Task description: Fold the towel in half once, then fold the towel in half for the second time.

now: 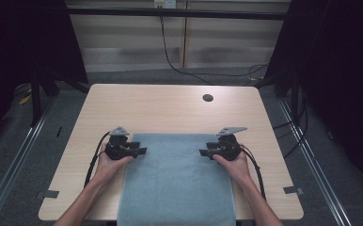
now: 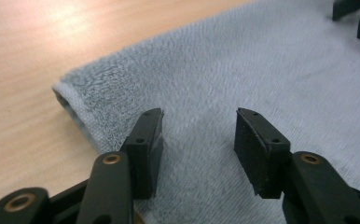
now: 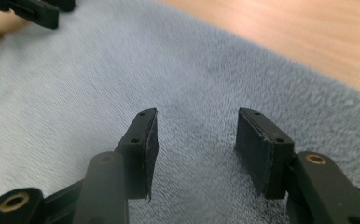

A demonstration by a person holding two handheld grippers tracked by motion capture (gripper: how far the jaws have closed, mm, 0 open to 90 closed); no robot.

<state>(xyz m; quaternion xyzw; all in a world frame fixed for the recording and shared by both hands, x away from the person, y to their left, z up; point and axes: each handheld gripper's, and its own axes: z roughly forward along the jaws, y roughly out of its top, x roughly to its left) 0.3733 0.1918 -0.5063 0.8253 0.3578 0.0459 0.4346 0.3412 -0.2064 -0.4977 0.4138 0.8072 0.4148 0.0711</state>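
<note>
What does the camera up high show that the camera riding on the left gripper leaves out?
The high view alone takes in the whole table, the person's forearms, both hands, the dark round hole near the table's far edge, and the floor and cables behind. The left gripper view alone gives a close look at the left gripper, its two black jaws standing apart with nothing between them, and at the towel's folded corner with its hemmed edge. Both share the grey-blue towel, the wooden tabletop, and the right gripper opposite, at the towel's other side.

High view overhead, tool views close, sharing towel (image 1: pixel 177 181)
</note>
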